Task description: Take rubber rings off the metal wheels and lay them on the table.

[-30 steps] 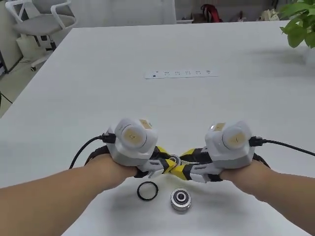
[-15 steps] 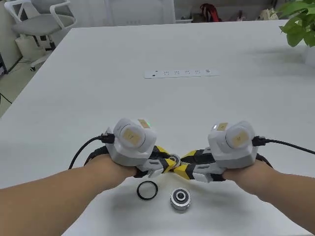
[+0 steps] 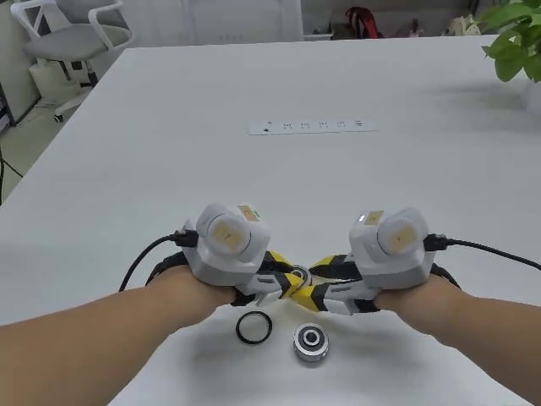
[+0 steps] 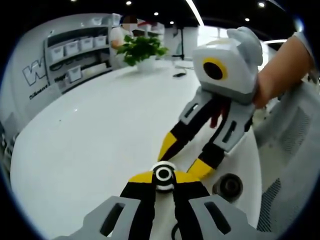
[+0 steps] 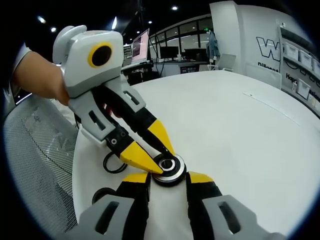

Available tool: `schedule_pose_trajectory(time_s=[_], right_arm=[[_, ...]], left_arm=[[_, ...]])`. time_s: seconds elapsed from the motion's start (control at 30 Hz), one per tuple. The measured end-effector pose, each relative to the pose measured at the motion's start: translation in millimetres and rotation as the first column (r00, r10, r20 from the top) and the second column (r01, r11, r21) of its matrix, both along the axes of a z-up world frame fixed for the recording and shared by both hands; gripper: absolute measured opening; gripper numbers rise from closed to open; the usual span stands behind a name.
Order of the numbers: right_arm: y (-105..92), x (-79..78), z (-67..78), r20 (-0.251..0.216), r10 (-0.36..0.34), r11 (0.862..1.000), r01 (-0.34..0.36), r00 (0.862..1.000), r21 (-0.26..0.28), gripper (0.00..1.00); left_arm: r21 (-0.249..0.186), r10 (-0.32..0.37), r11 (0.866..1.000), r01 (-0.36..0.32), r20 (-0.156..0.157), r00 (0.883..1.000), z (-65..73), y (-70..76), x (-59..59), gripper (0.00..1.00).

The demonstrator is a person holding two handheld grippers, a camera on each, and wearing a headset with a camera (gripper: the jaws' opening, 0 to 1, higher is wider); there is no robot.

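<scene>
A small metal wheel with a black rubber ring on its rim is held just above the white table, between the two grippers. My left gripper is shut on it; its own view has the wheel pinched at the yellow tips. My right gripper faces it, jaws open, tips on either side of the wheel. A loose rubber ring lies flat near the front edge. Beside it stands a bare metal wheel.
A white power strip lies mid-table, well beyond the grippers. A potted plant stands at the far right corner, and an office chair is off the table's far left. The table is broad and white.
My right gripper has shifted slightly left toward the held wheel. The left gripper, the loose ring and the bare wheel have stayed put.
</scene>
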State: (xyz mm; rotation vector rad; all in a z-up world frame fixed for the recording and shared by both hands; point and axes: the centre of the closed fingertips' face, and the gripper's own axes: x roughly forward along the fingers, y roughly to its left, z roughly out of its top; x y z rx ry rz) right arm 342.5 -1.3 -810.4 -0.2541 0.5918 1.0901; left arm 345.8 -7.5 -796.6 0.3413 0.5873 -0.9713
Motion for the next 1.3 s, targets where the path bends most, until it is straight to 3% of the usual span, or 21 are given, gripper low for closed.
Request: schedule_pose_trajectory(time_s=[0.33, 1.07, 1.3], right_arm=[[-4.8, -2.5, 1.7, -0.001, 0.007, 1.000, -0.007, 1.000, -0.002, 0.21], [-15.7, -0.7, -2.6, -0.015, -0.016, 1.000, 0.016, 1.000, -0.027, 0.02], [-20.9, 4.7, 1.1, -0.080, -0.075, 0.997, 0.077, 0.994, 0.024, 0.00]], left_arm=[[0.000, 0.003, 1.000, -0.003, -0.002, 1.000, 0.1, -0.1, -0.2, 0.13], [0.003, 0.014, 1.000, -0.014, -0.003, 1.000, 0.3, 0.3, -0.2, 0.13], [0.007, 0.014, 1.000, -0.014, -0.001, 1.000, 0.0, 0.4, -0.5, 0.13]])
